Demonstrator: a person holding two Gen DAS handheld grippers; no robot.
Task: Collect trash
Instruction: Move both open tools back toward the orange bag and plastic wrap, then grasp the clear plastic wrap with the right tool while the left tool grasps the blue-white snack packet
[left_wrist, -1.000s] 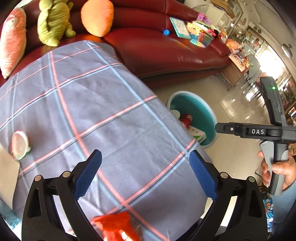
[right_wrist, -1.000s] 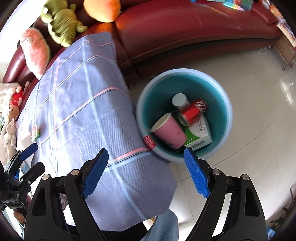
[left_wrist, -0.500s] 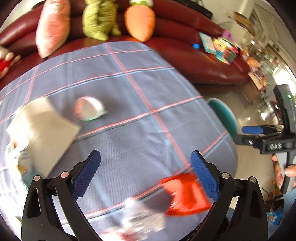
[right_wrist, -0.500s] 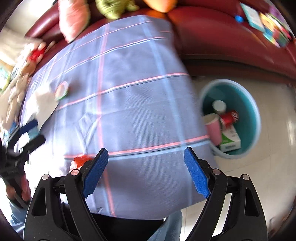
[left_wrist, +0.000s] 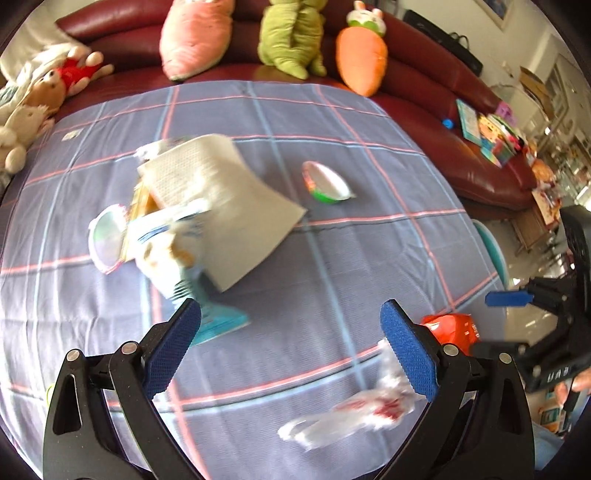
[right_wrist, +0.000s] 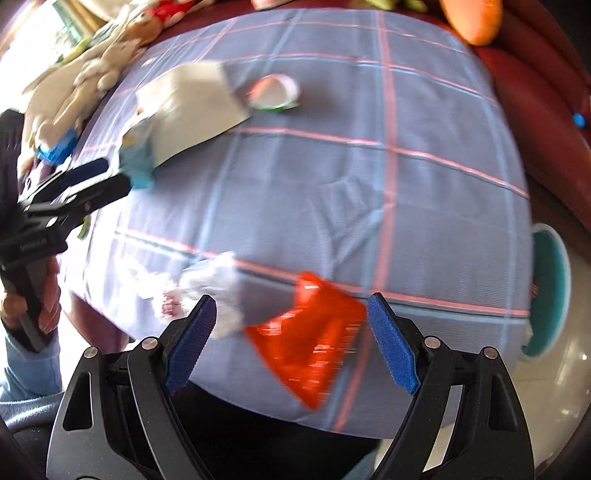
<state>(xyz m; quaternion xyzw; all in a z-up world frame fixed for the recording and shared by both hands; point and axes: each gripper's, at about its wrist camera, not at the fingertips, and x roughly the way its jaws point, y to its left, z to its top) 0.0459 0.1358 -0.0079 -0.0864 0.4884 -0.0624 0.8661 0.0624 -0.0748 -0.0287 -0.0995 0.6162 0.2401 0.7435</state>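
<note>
My right gripper (right_wrist: 291, 341) hangs wide open and empty over the crumpled orange-red foil wrapper (right_wrist: 308, 338) at the table's near edge. I'd drop straight down and pinch its middle. The left gripper (left_wrist: 291, 347), also open, faces the white paper sheet (left_wrist: 225, 206); the teal bin (right_wrist: 550, 291) waits far right.

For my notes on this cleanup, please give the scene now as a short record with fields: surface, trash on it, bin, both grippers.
surface: table with plaid cloth
trash: orange wrapper; clear plastic bag; paper sheet; tipped cup; teal packet
bin: teal bin, on the floor beside the table
left gripper: open, empty
right gripper: open, orange wrapper lies under it
</note>
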